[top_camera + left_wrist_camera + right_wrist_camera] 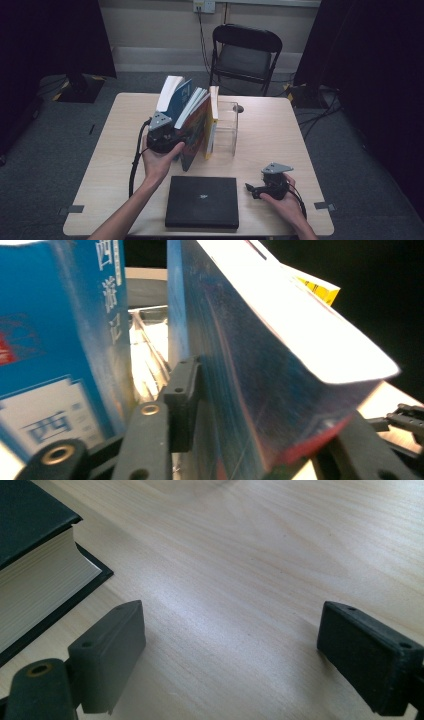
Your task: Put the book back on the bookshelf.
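Table point(280, 140): pale wood, carrying everything below.

Black book point(202, 201): large hardcover lying flat near the front edge, just inboard of the right gripper; in the right gripper view its pale page block point(35, 595) sits ahead of and beside one jaw, not touching it.

Clear stand point(226, 127): transparent box-like holder on the far side of the leaning books, beyond the left gripper.

Row of books, leaning against the stand: a blue book point(176, 97) with a white page edge nearest the left gripper's outer side; a dark blue and red book point(196, 131) directly ahead of that gripper; a yellow book point(212, 125) farthest from it, against the stand.

Left gripper point(172, 137): held at the near end of the row, jaws narrowed onto the dark blue and red book point(260, 390), one pad pressed flat to its cover, the other at its red lower edge. The blue book point(60, 340) stands just outside one jaw.

Right gripper point(256, 190): resting low over bare table beside the black book, jaws spread wide with nothing between them point(230, 645).
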Demonstrator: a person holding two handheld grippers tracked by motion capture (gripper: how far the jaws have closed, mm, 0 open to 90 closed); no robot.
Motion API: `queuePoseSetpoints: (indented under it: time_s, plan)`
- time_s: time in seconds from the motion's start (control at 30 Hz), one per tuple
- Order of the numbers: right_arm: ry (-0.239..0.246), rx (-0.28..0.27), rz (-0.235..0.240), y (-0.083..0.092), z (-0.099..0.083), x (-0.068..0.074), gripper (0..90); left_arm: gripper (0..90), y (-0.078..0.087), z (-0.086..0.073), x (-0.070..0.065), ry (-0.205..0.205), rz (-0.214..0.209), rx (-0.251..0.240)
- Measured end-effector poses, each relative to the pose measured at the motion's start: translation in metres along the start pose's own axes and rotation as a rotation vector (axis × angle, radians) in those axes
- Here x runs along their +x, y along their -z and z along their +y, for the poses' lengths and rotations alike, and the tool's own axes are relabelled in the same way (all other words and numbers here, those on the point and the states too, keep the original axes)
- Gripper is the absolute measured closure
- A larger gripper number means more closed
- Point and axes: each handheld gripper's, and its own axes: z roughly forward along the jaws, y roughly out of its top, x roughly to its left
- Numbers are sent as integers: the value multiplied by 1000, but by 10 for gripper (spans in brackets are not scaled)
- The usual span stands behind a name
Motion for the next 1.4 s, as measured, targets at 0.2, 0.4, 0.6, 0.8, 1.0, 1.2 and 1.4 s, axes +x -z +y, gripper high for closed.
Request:
queuePoseSetpoints:
  time_s: [0.2,0.4,0.6,0.8,1.0,1.2,1.4]
  plan:
    - [0,0,0,0,0,0,118,593,3,3,1,-2,-16,12]
    - [1,-1,1,0,0,0,118,480,8,15,-4,-21,-24,21]
    - [1,-1,0,0,0,0,118,479,9,28,-3,-16,-30,57]
    - [2,-1,1,0,0,0,118,485,9,47,0,2,-55,134]
    - [1,-1,2,0,0,0,118,509,4,67,-5,-9,-16,233]
    - [2,-2,3,0,0,0,118,485,-4,82,-9,-76,39,334]
    - [3,2,2,0,1,0,118,521,-28,97,-11,-16,71,538]
